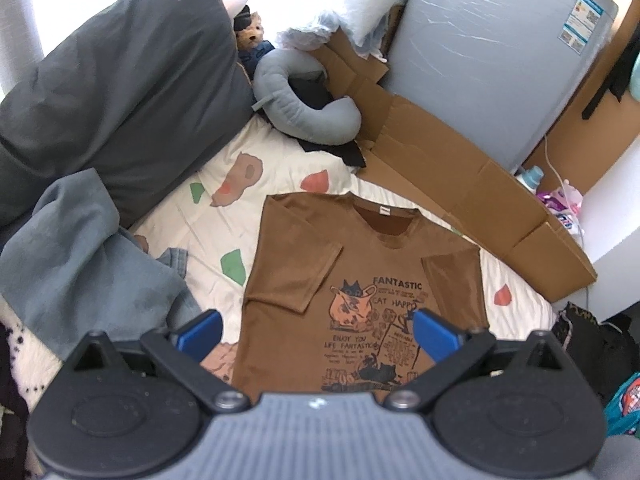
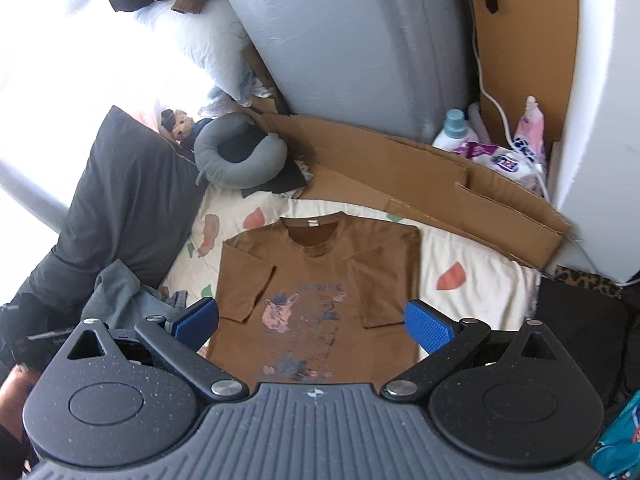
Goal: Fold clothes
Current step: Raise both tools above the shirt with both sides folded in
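Observation:
A brown T-shirt [image 1: 360,280] with a cat print lies flat on the patterned white bed sheet [image 1: 208,236], collar away from me, both sleeves folded inward over the chest. My left gripper [image 1: 316,332] hovers above the shirt's lower half, open, nothing between its blue pads [image 1: 434,338]. In the right wrist view the same T-shirt [image 2: 320,280] lies ahead. My right gripper [image 2: 312,322] is open and empty over the shirt's hem area, with its blue fingertips [image 2: 428,330] wide apart.
A dark grey pillow [image 1: 120,92] and a blue-grey garment heap [image 1: 84,256] lie to the left. A grey neck pillow [image 1: 304,100] and teddy bear [image 1: 252,36] sit beyond. Flattened cardboard [image 1: 460,172] lines the right edge beside a grey mattress [image 1: 492,40]. Detergent bottles [image 2: 500,148] stand at far right.

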The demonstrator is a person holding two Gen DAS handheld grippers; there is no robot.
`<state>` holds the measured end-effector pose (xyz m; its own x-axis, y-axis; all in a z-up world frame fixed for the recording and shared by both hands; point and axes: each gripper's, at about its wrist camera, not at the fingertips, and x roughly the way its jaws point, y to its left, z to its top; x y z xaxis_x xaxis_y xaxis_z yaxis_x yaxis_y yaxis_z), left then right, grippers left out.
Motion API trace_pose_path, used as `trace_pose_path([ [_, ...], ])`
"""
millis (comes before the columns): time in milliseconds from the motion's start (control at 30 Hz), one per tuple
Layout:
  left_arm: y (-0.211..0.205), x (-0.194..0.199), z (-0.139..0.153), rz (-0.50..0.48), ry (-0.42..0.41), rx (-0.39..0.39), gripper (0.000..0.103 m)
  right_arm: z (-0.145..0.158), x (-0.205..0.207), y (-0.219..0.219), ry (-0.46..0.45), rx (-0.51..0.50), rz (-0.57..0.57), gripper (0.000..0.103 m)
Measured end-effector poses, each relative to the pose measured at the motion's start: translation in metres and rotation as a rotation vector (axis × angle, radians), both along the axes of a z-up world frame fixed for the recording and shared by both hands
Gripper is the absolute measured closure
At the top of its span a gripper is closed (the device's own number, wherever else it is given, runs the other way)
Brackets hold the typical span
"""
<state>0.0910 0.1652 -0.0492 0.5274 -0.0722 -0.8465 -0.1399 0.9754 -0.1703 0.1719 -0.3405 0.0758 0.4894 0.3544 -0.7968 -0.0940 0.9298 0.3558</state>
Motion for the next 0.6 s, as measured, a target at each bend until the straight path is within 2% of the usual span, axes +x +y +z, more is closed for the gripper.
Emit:
trace_pose_path([
  [300, 0.014, -0.033, -0.005, 0.007, 0.025, -0.008, 0.001, -0.021, -0.039, -0.046, 0.012, -0.006, -0.026, 0.000],
  [600, 0.023, -0.058, -0.028, 0.010, 0.053, 0.007, 0.001, -0.064, -0.075, -0.088, 0.023, 0.005, -0.094, 0.000],
])
